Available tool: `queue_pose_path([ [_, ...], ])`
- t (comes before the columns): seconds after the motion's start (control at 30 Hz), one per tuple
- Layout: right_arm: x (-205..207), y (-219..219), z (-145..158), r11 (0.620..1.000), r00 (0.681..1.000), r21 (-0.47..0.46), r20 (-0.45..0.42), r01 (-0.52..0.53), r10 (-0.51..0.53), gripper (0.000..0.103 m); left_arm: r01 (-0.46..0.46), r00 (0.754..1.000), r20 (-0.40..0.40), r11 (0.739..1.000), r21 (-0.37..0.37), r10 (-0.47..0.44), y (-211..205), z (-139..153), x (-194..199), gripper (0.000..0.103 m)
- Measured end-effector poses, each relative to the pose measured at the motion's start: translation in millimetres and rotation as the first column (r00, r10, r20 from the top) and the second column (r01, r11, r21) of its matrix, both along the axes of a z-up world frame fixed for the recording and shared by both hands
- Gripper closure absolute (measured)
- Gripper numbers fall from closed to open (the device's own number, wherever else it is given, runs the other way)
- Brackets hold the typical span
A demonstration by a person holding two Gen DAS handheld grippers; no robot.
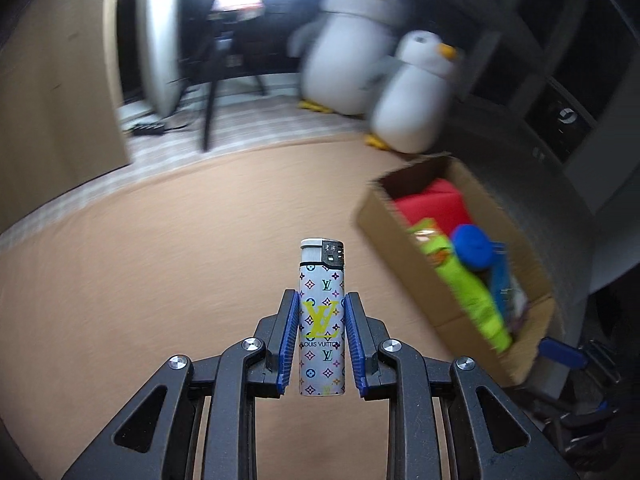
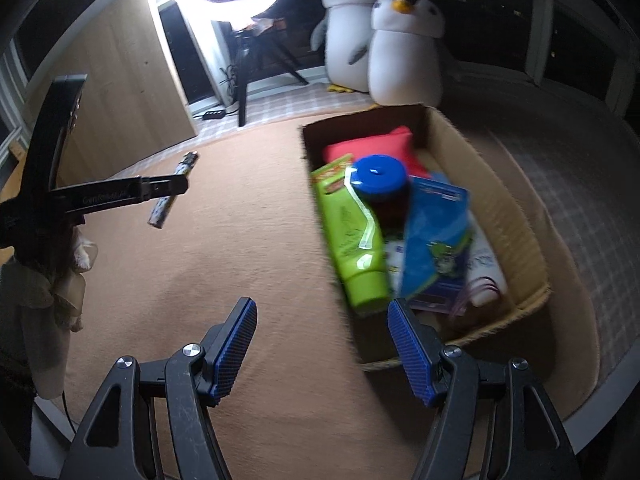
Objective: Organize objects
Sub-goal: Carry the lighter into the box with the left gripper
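My left gripper (image 1: 322, 304) is shut on a white patterned lighter (image 1: 322, 320), held upright above the tan cloth. The cardboard box (image 1: 396, 236) lies ahead to its right. In the right wrist view the left gripper (image 2: 170, 188) shows at the left, holding the lighter (image 2: 173, 188) in the air, well left of the box (image 2: 516, 216). The box holds a red pouch (image 2: 380, 146), a green tube (image 2: 356, 240), a blue-lidded jar (image 2: 380, 178) and a blue packet (image 2: 434, 236). My right gripper (image 2: 322, 314) is open and empty, just in front of the box's near left corner.
Two white penguin plush toys (image 2: 384, 36) stand behind the box. A ring light on a tripod (image 2: 244, 76) and a wooden panel (image 2: 120, 76) are at the back left. The tan cloth (image 2: 240, 240) covers the surface left of the box.
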State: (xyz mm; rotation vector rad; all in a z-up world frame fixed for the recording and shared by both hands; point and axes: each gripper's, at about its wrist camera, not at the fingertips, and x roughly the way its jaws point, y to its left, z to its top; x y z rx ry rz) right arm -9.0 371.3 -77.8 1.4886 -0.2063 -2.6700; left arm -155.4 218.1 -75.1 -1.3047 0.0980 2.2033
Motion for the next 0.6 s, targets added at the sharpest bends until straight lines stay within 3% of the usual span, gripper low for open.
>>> queue_pose_path([
  [0.33,12.7,36.8,1.1,0.998,0.998,-0.003,0.001,0.058,-0.058,0.038,0.174,0.984,0.019,0.985,0.017,-0.174,103.0,0.6,37.4,0.078],
  [0.6,21.5,55.1,-1.3,0.996,0.996,-0.003,0.010,0.088,-0.088,0.038,0.256,0.966,0.037,0.967,0.002,-0.256,153.8,-7.5,59.6,0.078],
])
